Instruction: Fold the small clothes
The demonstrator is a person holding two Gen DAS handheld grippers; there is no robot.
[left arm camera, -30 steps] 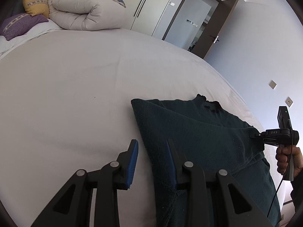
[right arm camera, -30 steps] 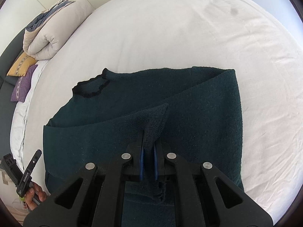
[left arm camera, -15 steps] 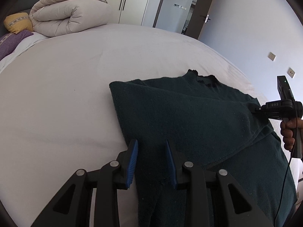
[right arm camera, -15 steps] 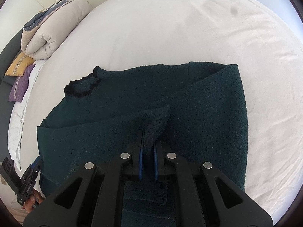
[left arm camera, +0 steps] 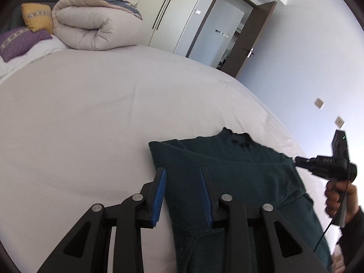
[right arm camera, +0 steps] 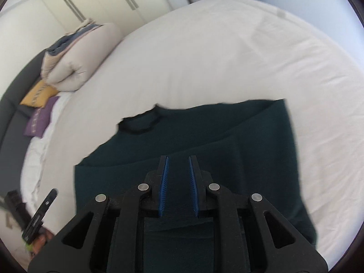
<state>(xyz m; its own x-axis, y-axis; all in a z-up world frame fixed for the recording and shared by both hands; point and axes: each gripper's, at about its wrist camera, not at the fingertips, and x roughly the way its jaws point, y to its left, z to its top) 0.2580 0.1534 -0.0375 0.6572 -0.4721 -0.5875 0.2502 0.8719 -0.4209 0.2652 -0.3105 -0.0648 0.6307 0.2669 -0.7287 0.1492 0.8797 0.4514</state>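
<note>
Left gripper [left arm camera: 183, 173]: jaws are standing apart, gripping nothing, hovering over the left folded edge of the sweater [left arm camera: 232, 177]. Right gripper [right arm camera: 178, 159]: jaws are likewise parted and empty, sitting low over the middle of the garment; whether the pads are brushing the knit cannot be told.

The dark green sweater is lying flat on the white bed [right arm camera: 204, 56], near its front edge, collar [right arm camera: 141, 126] pointing toward the far side. Both side panels are lying folded inward over the body, forming a long strip.

Handling judgement: the knit is appearing thick, soft and limp, light enough for one jaw pair, with a coarse surface that is unlikely to slip from the ribbed blue pads [right arm camera: 164, 186]. It is likely to sag and unfold if lifted from one point only. The soundest holds are appearing to be the two corners of the near hem, pinched through all layers, for carrying the hem up toward the collar.

Containers: none are showing in either view. A rolled duvet [left arm camera: 95, 29] and cushions [left arm camera: 36, 19] are sitting well apart at the head of the bed.
</note>
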